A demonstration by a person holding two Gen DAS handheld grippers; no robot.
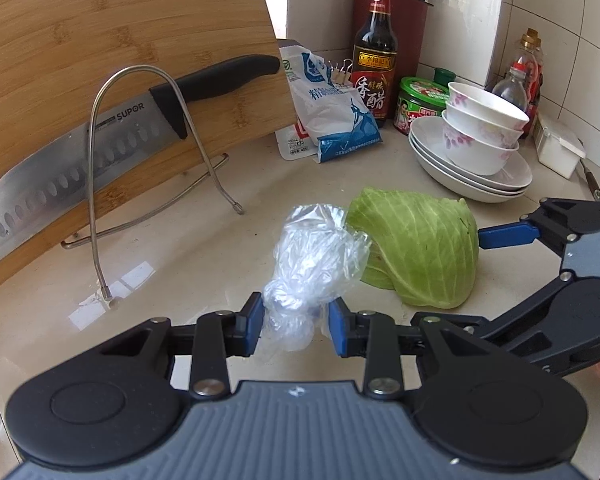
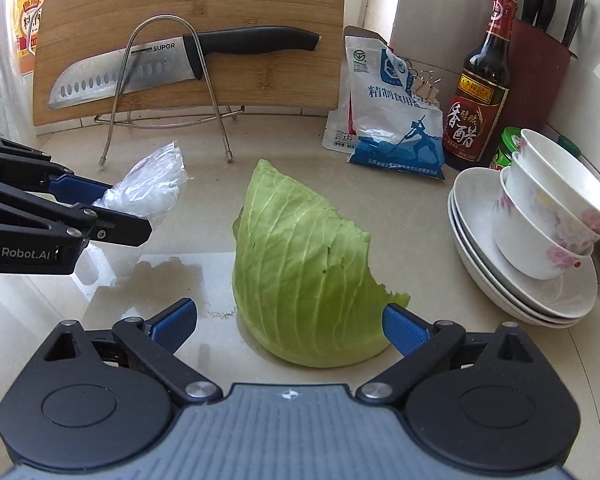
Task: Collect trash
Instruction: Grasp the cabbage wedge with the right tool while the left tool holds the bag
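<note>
the left claw (image 1: 294, 322) grips a crumpled clear bag (image 1: 316, 256) above the table (image 1: 180, 264), just left of the cabbage (image 2: 304, 268). the right claw (image 2: 290, 322) is open wide around the cabbage's near end, with bowls (image 2: 548, 216) further right.

left gripper (image 1: 296, 324) angled down, fingers narrowed around a load; right gripper (image 2: 290, 322) angled down, fingers spread wide.

Plastic wrap (image 1: 316, 256) left of cabbage (image 1: 416, 244); bowls (image 1: 480, 128) on plates (image 1: 460, 176).
</note>
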